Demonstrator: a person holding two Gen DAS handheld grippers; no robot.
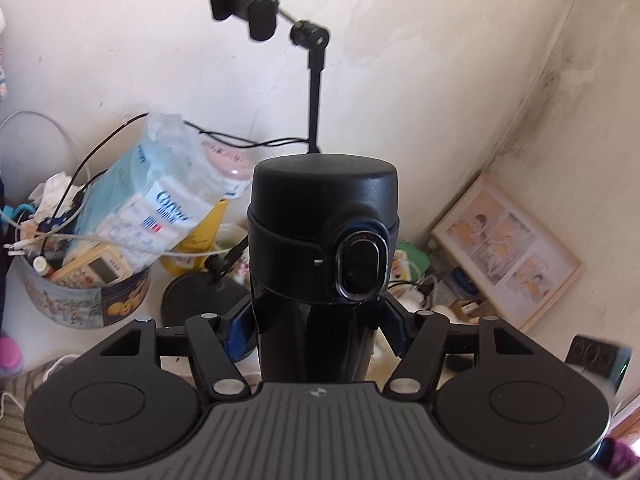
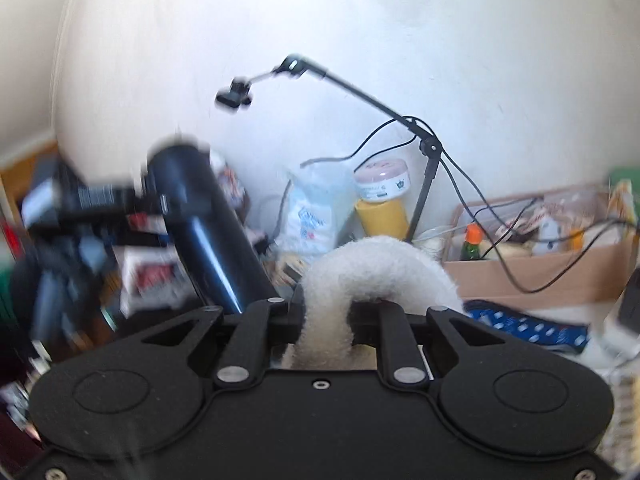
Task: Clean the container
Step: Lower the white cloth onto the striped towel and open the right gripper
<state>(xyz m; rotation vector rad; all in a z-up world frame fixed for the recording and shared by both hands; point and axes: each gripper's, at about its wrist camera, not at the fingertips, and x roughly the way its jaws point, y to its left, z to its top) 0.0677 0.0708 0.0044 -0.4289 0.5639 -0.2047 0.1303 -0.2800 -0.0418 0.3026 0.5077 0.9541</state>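
1. Behind everything we see a pale, stained wall [image 1: 420, 60] meeting a cluttered surface, with a black stand [image 1: 316, 92] rising beyond the fingertips in the left wrist view
2. Our left gripper [image 1: 320, 320] is clamped on the flask [image 1: 324, 232]; its fingers [image 1: 240, 330] press the black body from both sides, and the flask stands upright between them with its capped top above the fingertips
3. Left of those fingers sits a tin [image 1: 84, 300] stuffed with odds and ends, a wipes pack [image 1: 148, 200] leaning over it; right of them a frame [image 1: 508, 252] leans in the corner
4. Our right gripper [image 2: 336, 316] pinches a cloth [image 2: 376, 272]; the jaws are drawn tight on the fluffy cream fabric, which arches up over the fingertips
5. From the right wrist view, the flask [image 2: 208, 228] appears tilted, up and left of the right fingers, apart from the cloth; that side is blurred
6. Beyond the right fingertips stands a yellow jar [image 2: 382, 210], and to their right a box [image 2: 540, 272] with cables trailing across it
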